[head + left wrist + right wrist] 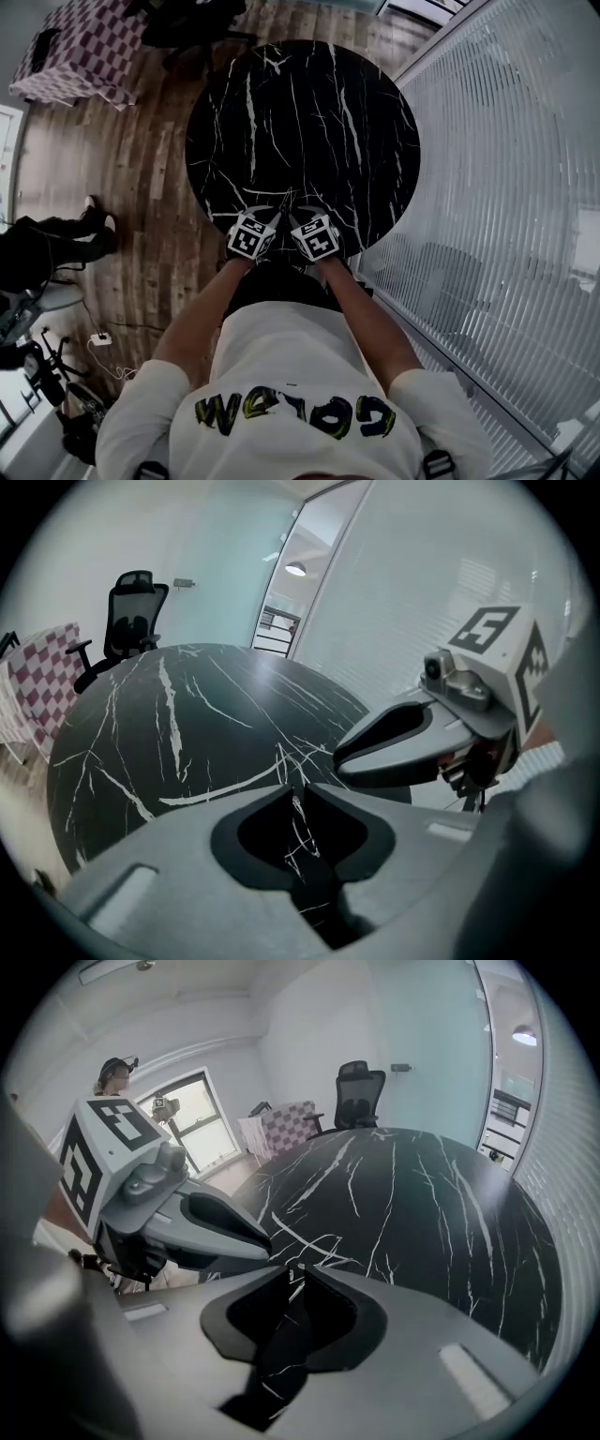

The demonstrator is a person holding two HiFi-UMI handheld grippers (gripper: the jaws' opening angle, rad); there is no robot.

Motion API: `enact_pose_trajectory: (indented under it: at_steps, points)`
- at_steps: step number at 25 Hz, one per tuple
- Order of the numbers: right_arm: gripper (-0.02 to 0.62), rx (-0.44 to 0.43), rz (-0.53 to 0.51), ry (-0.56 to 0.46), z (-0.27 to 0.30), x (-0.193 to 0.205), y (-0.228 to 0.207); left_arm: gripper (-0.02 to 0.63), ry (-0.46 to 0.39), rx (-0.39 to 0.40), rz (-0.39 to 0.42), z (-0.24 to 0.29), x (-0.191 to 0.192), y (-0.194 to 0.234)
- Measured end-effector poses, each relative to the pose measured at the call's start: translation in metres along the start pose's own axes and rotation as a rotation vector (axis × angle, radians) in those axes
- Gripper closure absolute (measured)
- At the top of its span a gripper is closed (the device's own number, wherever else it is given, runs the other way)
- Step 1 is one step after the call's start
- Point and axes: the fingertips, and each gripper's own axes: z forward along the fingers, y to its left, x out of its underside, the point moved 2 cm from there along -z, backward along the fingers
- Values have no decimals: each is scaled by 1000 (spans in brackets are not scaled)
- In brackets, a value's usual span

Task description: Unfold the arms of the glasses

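Note:
I see no glasses in any view. A round black marble table [300, 112] with white veins fills the middle of the head view. Both grippers hover side by side over its near edge. My left gripper [265, 213] [298, 785] stands slightly open; only the tabletop [187, 724] shows through the narrow gap. My right gripper [302, 213] [298, 1269] is also a little open with nothing between its fingers, and bare table [422, 1194] lies ahead. Each gripper view shows the other gripper close beside it, tips nearly meeting.
A black office chair [131, 611] [361, 1091] stands beyond the table's far side, next to a checked cloth [89, 47] [291, 1119]. A glass wall with blinds [506, 187] runs along the right. Another person [112, 1072] stands by a window; wooden floor [150, 187] surrounds the table.

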Motion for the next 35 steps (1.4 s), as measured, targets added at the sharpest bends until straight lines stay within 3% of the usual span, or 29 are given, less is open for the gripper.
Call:
enact_pose_trajectory:
  at_steps: [18,35]
  points:
    - [491,-64,36,101,34,30,5,523,55,9,-73,33,8,5]
    - [523,-81,60,118,36,41,5,574,32,-41,-84,42,7,7]
